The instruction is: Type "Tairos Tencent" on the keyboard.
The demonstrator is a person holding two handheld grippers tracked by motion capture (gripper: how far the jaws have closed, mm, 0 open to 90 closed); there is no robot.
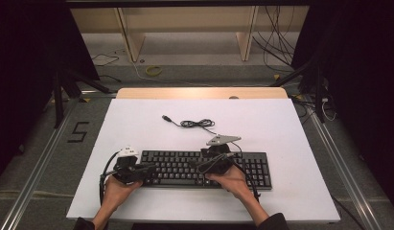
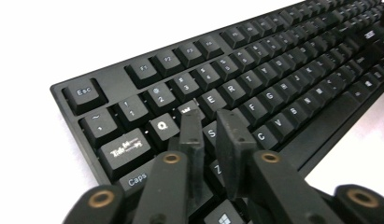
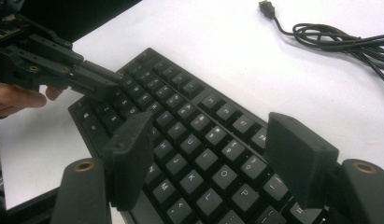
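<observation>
I see the black keyboard (image 1: 204, 168) lying flat on the white desk (image 1: 137, 120), near its front edge and parallel to it, roughly centred between the left and right edges. My left gripper (image 1: 145, 168) comes in from the front left corner and sits over the left end of the keyboard; in the left gripper view its jaws stand close together with only a narrow gap between them, nothing held in that gap, the tips low over the keys beside Q (image 2: 161, 125) and just in front of E (image 2: 210, 99). I cannot tell whether the tips actually touch a key. My right gripper (image 1: 204, 165) hovers over the middle-right part of the keyboard, its grey plate (image 1: 222, 139) on top; in the right gripper view its jaws stand wide apart, with the letter keys around O (image 3: 223, 173) and P (image 3: 244, 191) showing between them and nothing gripped. Behind the keyboard, toward the middle of the desk, the keyboard's cable (image 1: 197, 123) lies in a loose coil, its plug (image 1: 165, 117) resting free on the white surface, pointing toward the back left corner. Both hands (image 1: 115, 190) rest at the front edge of the desk
</observation>
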